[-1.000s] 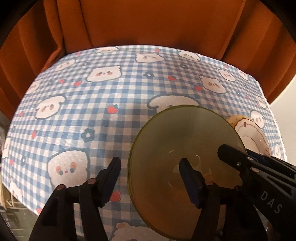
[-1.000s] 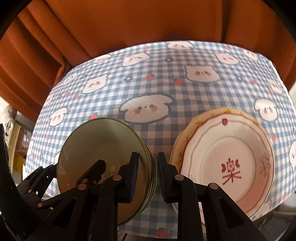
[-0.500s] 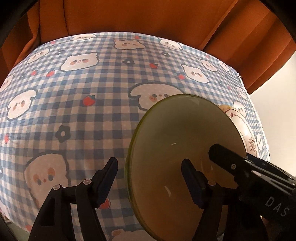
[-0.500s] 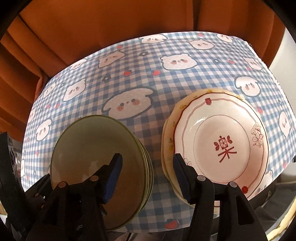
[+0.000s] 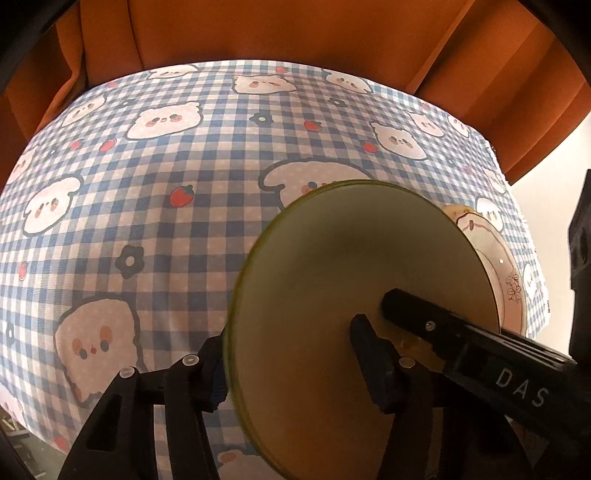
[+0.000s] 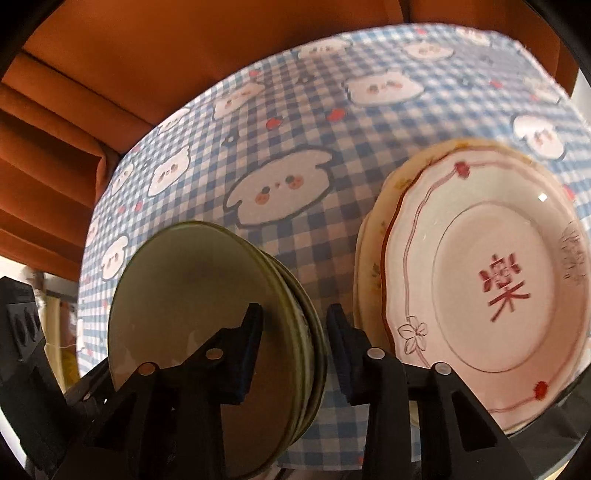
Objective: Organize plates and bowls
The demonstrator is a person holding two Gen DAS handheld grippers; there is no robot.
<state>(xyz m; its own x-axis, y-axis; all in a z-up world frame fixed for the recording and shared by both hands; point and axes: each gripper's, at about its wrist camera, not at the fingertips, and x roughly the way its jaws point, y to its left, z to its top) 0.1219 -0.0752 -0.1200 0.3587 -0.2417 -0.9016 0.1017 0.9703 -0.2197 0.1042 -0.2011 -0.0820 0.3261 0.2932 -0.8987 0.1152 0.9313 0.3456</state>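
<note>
A counter (image 5: 155, 206) under a blue checked cloth with cartoon bears and strawberries fills both views, with orange curtains (image 5: 295, 33) hanging behind its far edge.

Nearest in the left wrist view, the left tongs (image 5: 288, 360) straddle the near left rim of a stack of green plates (image 5: 354, 295). Their jaws have just been closing and stand narrower than half a second ago, one finger under the rim outside and one over the dish. Whether the pads already press on the rim cannot be told.

In the right wrist view the right tongs (image 6: 295, 343) now straddle the right edge of the same green plates (image 6: 192, 295). A second ago their jaws stood almost together beside that rim; they spread wide and have just been closing again. One pad lies over the top plate's face and the other stands outside the stacked rims, with a gap showing on that side.

Just beside the green plates, a white plate (image 6: 491, 295) with a red character and red rim line sits on top of a cream plate (image 6: 373, 236). Both dishes hold nothing.
</note>
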